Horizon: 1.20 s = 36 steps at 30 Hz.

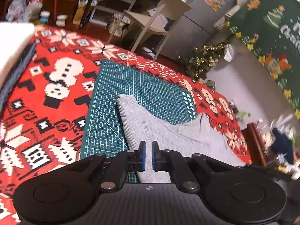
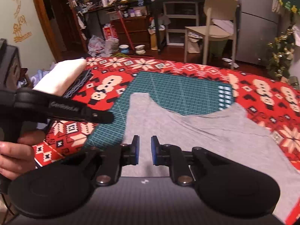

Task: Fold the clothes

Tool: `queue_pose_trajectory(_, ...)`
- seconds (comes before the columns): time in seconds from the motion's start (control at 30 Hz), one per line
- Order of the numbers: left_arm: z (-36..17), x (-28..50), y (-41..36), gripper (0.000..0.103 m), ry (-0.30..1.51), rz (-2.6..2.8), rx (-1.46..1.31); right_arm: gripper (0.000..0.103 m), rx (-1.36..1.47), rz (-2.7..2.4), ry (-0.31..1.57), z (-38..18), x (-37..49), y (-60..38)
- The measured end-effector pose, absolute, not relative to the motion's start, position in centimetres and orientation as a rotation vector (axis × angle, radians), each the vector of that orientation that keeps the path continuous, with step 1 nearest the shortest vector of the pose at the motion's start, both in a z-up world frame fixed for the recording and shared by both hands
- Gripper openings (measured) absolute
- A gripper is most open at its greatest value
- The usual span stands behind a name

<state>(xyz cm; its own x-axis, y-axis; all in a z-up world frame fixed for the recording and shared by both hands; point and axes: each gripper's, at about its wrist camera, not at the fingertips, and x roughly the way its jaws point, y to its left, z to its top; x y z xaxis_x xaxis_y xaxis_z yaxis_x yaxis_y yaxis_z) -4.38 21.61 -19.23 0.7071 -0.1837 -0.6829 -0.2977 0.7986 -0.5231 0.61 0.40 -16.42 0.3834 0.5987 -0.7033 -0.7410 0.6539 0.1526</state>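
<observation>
A grey sleeveless top [image 1: 168, 135] lies flat, half on a green cutting mat [image 1: 112, 86] and half on the red patterned tablecloth [image 1: 46, 112]. Its two shoulder straps point away from me. My left gripper [image 1: 149, 144] hovers over the top's near left part, its blue pads a narrow gap apart with nothing between them. In the right wrist view the top [image 2: 187, 136] spreads to the right. My right gripper [image 2: 145, 138] hangs open above its near edge. The left gripper [image 2: 108, 117] shows side-on at the left, held by a hand [image 2: 13, 155].
A stack of folded white and dark blue clothes [image 2: 61, 76] sits at the table's far left corner. Beyond the table stand a beige chair [image 2: 215, 28], a grey fridge [image 2: 258, 28], cluttered shelves and a small decorated tree [image 2: 279, 56].
</observation>
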Motion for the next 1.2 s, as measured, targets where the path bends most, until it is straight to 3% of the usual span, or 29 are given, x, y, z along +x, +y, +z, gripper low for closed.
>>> queue_pose_trajectory(0.73, -24.6, 1.8, 28.0, 0.001, 0.813, 0.113, -0.91, 0.01, -0.129, 0.867, 0.961, -23.2, 10.2, 10.7)
queue_pose_trajectory(1.2, -24.4, 1.8, 29.2, 0.002, 0.787, 0.074, -0.957, 0.01, -0.136, 0.854, 0.944, -22.7, 10.7, 12.0)
